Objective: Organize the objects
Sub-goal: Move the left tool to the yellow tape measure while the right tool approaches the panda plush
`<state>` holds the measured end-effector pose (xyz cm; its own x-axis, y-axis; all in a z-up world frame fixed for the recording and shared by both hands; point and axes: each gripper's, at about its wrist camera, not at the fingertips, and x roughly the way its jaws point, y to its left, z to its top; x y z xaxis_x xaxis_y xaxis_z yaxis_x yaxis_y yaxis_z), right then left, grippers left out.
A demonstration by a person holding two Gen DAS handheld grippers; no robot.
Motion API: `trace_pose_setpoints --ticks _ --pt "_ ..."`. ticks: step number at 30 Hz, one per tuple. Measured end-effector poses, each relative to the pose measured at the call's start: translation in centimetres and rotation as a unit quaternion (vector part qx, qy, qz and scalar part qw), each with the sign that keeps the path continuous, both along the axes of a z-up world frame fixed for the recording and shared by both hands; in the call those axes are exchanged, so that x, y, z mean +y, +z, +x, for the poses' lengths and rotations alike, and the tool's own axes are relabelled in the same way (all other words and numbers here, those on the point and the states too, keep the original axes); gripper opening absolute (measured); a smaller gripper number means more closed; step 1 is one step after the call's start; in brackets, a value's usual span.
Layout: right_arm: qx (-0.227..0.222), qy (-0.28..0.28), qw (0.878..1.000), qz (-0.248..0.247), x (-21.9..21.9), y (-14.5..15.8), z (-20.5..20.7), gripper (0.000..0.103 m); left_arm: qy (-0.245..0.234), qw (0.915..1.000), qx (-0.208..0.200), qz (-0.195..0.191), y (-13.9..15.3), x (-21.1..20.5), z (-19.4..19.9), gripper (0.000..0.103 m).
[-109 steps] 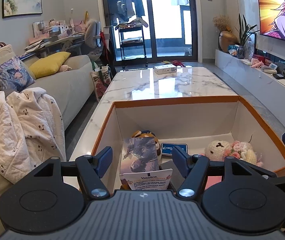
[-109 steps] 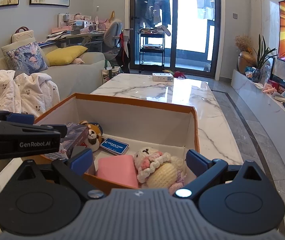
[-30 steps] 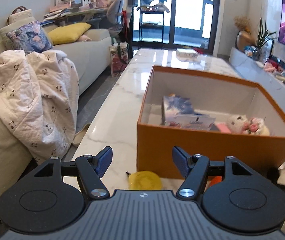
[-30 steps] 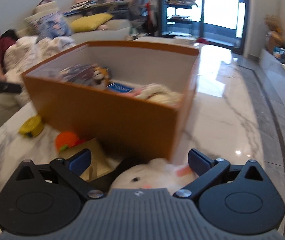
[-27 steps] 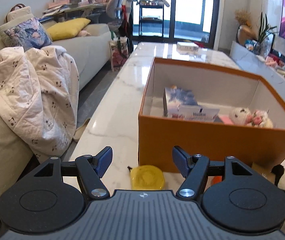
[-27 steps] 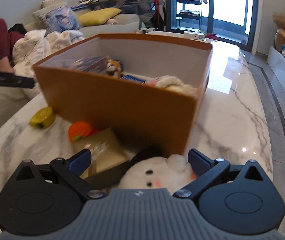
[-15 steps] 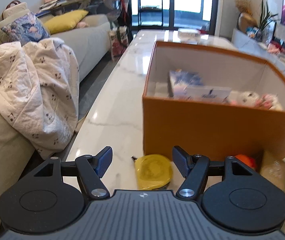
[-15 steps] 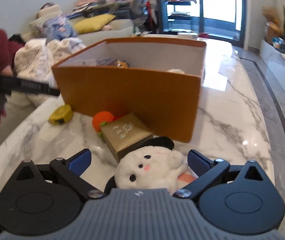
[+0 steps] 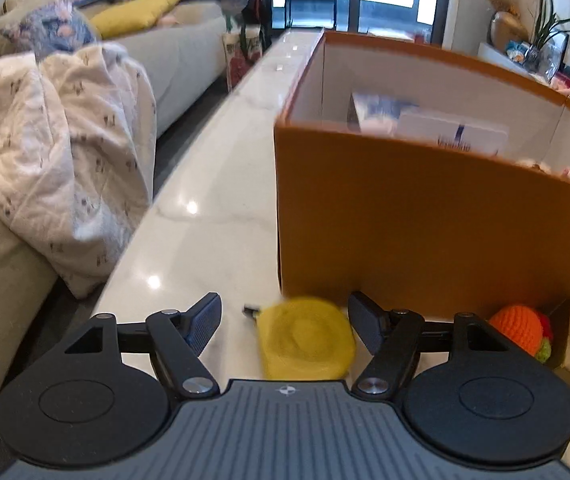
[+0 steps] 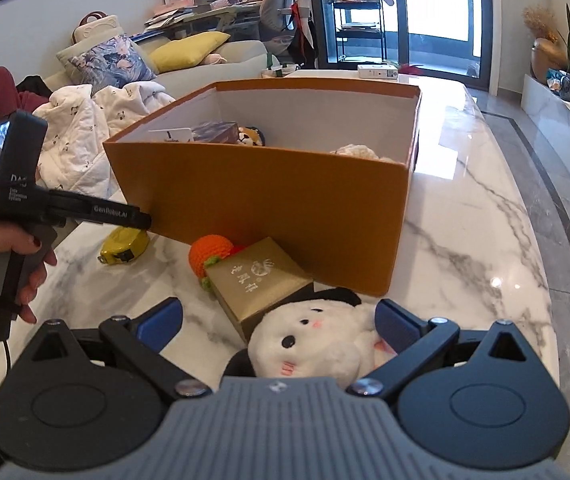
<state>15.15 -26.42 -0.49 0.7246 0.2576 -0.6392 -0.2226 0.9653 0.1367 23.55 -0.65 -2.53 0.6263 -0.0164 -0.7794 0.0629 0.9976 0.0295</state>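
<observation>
Four loose things lie on the marble counter [image 10: 485,208] outside the one orange box [image 10: 269,200]: one yellow tape measure [image 9: 305,338], one orange crocheted ball [image 10: 209,255], one gold gift box [image 10: 259,280] and one white plush toy [image 10: 321,344]. Inside the box show a blue printed carton [image 10: 217,133], a white card, a small brown plush and a cream plush by the far wall.

The tape measure lies flat between the left gripper [image 9: 285,322] jaws, its black tab end pointing toward the left jaw; the blur hides finer detail. The gold box lies with its long axis running diagonally from the ball toward the right jaws. The plush faces the camera — head just ahead of the right gripper [image 10: 281,322].

The left jaws are opening, apart from the tape measure on both sides. The right jaws stand wide, the plush between them, the pads not pressing on it. A hand [image 10: 1,256] grips the left tool's handle, its snout angled down toward the tape measure.
</observation>
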Motion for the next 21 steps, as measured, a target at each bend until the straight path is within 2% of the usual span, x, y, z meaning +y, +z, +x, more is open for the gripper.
trace_pose_setpoints --ticks 1,4,9,11,14,16,19,21 --pt "0.0 -0.002 1.0 0.0 0.0 -0.1 0.0 0.102 0.0 0.9999 0.017 -0.001 -0.4 -0.1 0.0 0.083" --pt "0.002 -0.006 1.0 -0.002 -0.2 -0.1 0.1 0.102 -0.005 0.9998 0.019 -0.006 -0.5 -0.6 -0.9 0.082" --pt "0.014 -0.019 1.0 -0.007 -0.6 -0.7 0.1 0.102 -0.032 0.9989 0.019 -0.027 -0.1 -1.7 -2.2 0.074" --pt "0.015 -0.02 1.0 -0.013 -0.6 -0.9 0.1 0.102 -0.05 0.998 0.02 -0.033 0.1 -2.2 -3.0 0.064" --pt "0.017 -0.027 0.999 -0.017 -0.9 -1.0 0.0 0.102 -0.076 0.9941 0.043 -0.064 0.4 -2.5 -4.4 0.063" --pt "0.019 -0.031 0.999 -0.012 -1.1 -1.1 0.0 0.102 -0.057 0.9949 0.037 -0.075 0.9 -2.1 -5.3 0.064" --pt "0.021 -0.035 0.999 -0.004 -1.4 -1.1 -0.2 0.102 -0.023 0.9975 -0.009 -0.066 1.6 -1.3 -5.5 0.074" --pt "0.02 -0.037 0.999 -0.001 -1.4 -1.0 -0.3 0.102 -0.001 0.9971 -0.008 -0.075 1.4 -0.9 -5.0 0.074"
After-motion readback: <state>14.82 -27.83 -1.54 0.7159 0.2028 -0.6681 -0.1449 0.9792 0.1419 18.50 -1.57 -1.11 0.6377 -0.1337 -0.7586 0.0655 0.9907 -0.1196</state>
